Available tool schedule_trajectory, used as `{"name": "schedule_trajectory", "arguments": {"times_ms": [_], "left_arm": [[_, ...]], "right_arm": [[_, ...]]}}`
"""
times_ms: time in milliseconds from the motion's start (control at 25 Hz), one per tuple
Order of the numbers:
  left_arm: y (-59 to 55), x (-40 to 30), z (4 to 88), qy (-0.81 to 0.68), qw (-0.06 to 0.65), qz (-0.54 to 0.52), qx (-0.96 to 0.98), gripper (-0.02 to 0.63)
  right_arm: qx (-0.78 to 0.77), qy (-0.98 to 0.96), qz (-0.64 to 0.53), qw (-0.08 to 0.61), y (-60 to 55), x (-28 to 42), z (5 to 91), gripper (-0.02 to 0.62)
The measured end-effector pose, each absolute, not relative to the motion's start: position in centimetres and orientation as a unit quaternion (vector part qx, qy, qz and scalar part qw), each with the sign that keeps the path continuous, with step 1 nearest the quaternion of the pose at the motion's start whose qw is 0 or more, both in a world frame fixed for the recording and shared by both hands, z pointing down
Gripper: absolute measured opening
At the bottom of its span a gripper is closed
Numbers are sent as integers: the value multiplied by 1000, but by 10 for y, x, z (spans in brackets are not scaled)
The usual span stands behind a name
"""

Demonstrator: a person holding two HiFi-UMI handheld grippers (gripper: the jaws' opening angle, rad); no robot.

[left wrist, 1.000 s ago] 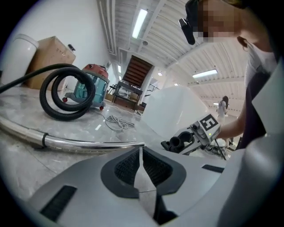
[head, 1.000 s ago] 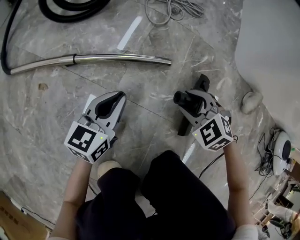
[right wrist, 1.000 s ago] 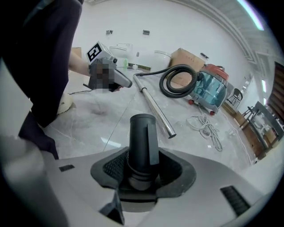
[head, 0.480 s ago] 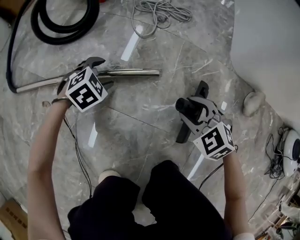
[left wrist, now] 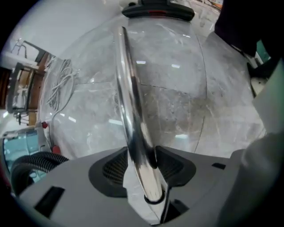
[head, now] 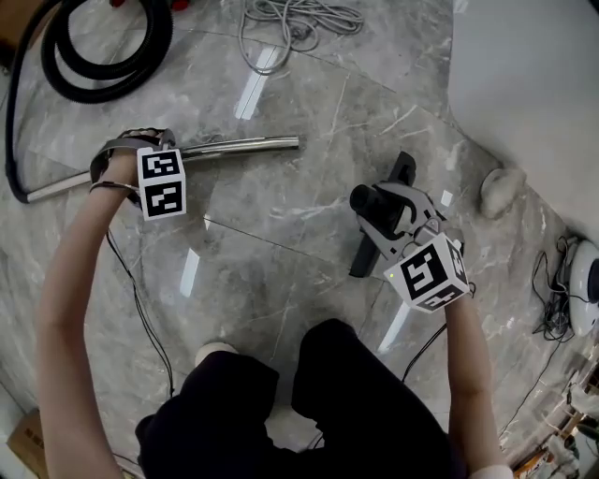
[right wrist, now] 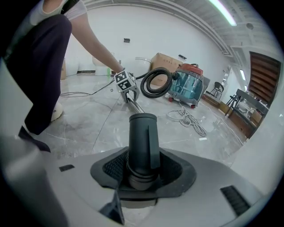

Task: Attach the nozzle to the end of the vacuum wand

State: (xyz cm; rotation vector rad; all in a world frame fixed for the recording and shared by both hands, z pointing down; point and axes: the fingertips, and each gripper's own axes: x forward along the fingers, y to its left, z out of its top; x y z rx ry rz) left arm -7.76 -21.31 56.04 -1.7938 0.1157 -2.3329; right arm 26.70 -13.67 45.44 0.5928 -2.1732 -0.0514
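Observation:
The chrome vacuum wand (head: 243, 145) lies on the grey marble floor, with its open end pointing right. My left gripper (head: 140, 148) points down over the wand's middle. In the left gripper view the wand (left wrist: 128, 97) runs between the pads, and the jaws (left wrist: 141, 153) have just been closing on it. The black nozzle (head: 404, 168) is held off the floor at the right by my right gripper (head: 386, 213). In the right gripper view that gripper (right wrist: 143, 166) is shut on the nozzle's round neck (right wrist: 142, 133), which points toward the wand.
A coiled black hose (head: 103, 56) joins the wand's far left end. A grey cord (head: 299, 19) lies at the top, and a vacuum canister (right wrist: 191, 84) stands beyond it. A large white object (head: 524, 75) and a pale lump (head: 501, 192) are at the right. The person's legs fill the bottom.
My left gripper swung from beside the knees up and left to the wand, rolled over, and came down astride it. My right gripper drifted slightly, still holding the nozzle.

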Motion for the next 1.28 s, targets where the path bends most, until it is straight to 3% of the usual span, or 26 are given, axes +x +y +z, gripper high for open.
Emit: {"name": "schedule_trajectory", "arguments": {"times_ms": [40, 400, 880, 1280], "left_arm": [[-210, -77, 562, 24, 103, -798, -593, 196], [-187, -81, 555, 28, 66, -827, -557, 169], [-150, -69, 427, 58, 87, -823, -558, 164], [-124, -64, 447, 34, 88, -827, -554, 164]], "right_arm": [[237, -871, -21, 431, -136, 268, 455, 196], [248, -870, -24, 426, -132, 273, 455, 196], [197, -863, -66, 460, -127, 237, 459, 196], [167, -875, -78, 448, -131, 190, 452, 196]]}}
